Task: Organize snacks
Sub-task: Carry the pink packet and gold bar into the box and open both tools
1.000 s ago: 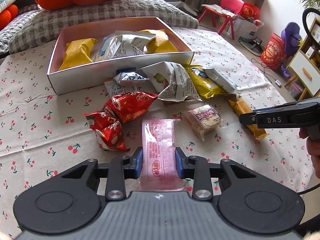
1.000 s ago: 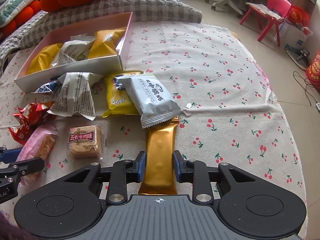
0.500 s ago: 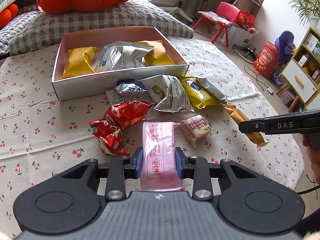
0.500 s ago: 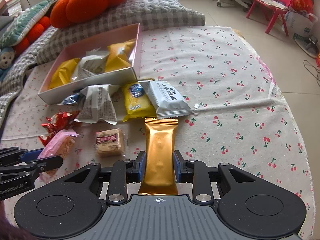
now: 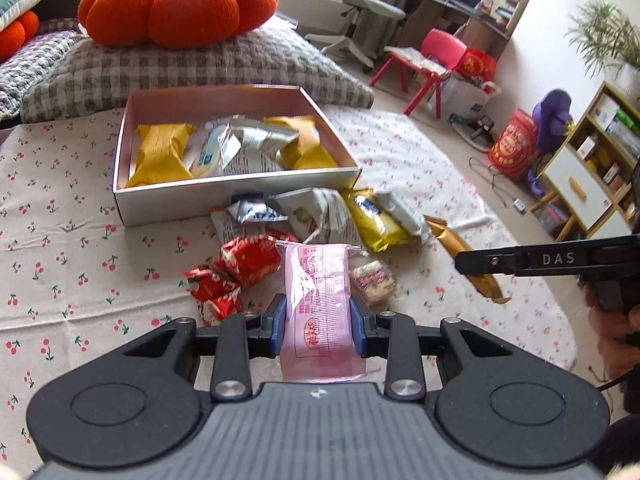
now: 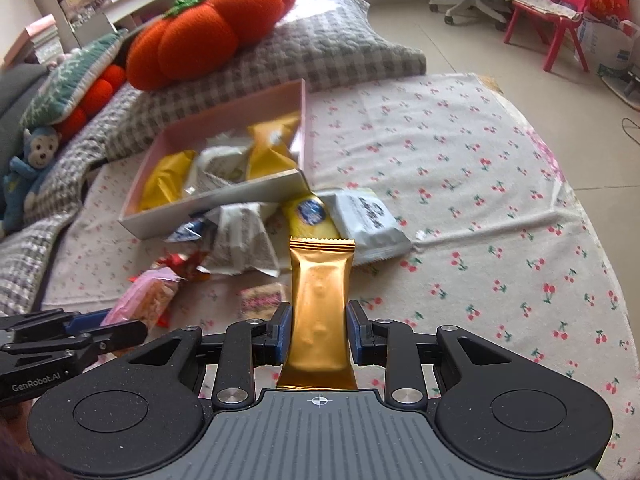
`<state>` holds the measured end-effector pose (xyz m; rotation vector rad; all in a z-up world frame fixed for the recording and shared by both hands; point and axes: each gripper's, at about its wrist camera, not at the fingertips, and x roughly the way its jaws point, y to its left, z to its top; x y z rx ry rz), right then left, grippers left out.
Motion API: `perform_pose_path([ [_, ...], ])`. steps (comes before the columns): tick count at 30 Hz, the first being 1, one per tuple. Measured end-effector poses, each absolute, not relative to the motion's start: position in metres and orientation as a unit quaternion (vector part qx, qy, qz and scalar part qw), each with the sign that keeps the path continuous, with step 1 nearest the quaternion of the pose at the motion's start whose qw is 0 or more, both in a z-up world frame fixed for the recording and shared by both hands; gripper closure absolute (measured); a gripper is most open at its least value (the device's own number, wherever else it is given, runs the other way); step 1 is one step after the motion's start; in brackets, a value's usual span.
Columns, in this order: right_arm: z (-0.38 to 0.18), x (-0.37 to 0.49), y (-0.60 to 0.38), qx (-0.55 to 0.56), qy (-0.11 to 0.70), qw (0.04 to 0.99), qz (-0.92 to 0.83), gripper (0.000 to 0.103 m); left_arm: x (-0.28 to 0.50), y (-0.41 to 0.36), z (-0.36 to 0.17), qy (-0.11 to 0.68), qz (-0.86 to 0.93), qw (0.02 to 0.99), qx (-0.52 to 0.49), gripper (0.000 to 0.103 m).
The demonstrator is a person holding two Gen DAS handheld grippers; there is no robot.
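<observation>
My left gripper [image 5: 318, 326] is shut on a pink snack packet [image 5: 320, 292], held clear of the cherry-print cloth [image 5: 60, 240]. The right gripper [image 6: 319, 332] is shut on a long gold bar wrapper [image 6: 321, 300], also lifted off the cloth. A shallow pink-lined box [image 5: 236, 196] beyond them holds yellow and silver packets. Loose snacks lie in front of it: red packets [image 5: 236, 268], a small nut-cake square [image 5: 376, 282], a yellow packet [image 5: 378, 226] and silver-white packets [image 6: 366, 220]. In the left wrist view the right gripper [image 5: 472, 264] shows at the right, with the gold bar [image 5: 452, 240] in it.
A grey checked cushion [image 5: 180, 72] with an orange pumpkin pillow [image 5: 176, 4] lies behind the box. Right of the cloth are tiled floor, a pink child's chair [image 5: 432, 56], an office chair [image 5: 360, 4] and a shelf unit [image 5: 592, 168]. A blue plush monkey [image 6: 28, 168] sits at the far left.
Both grippers have risen with their snacks: the pink packet and the gold bar are off the cloth, and both views have tilted up to show more of the room.
</observation>
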<state>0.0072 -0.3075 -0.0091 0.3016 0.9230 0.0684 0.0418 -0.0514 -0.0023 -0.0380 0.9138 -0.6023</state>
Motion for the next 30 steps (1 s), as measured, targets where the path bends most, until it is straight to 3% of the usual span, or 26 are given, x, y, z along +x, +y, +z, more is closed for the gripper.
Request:
perform_pose_path([
  [21,0.011,0.079,-0.27,0.189,0.418,0.888,0.047,0.076,0.098,-0.03,0.014,0.396,-0.222,0.887,-0.082,0.074],
  [30,0.012,0.124,-0.263,0.209,0.411,0.886,0.046,0.076,0.14,-0.043,0.01,0.384,-0.194,0.902,-0.04,0.074],
])
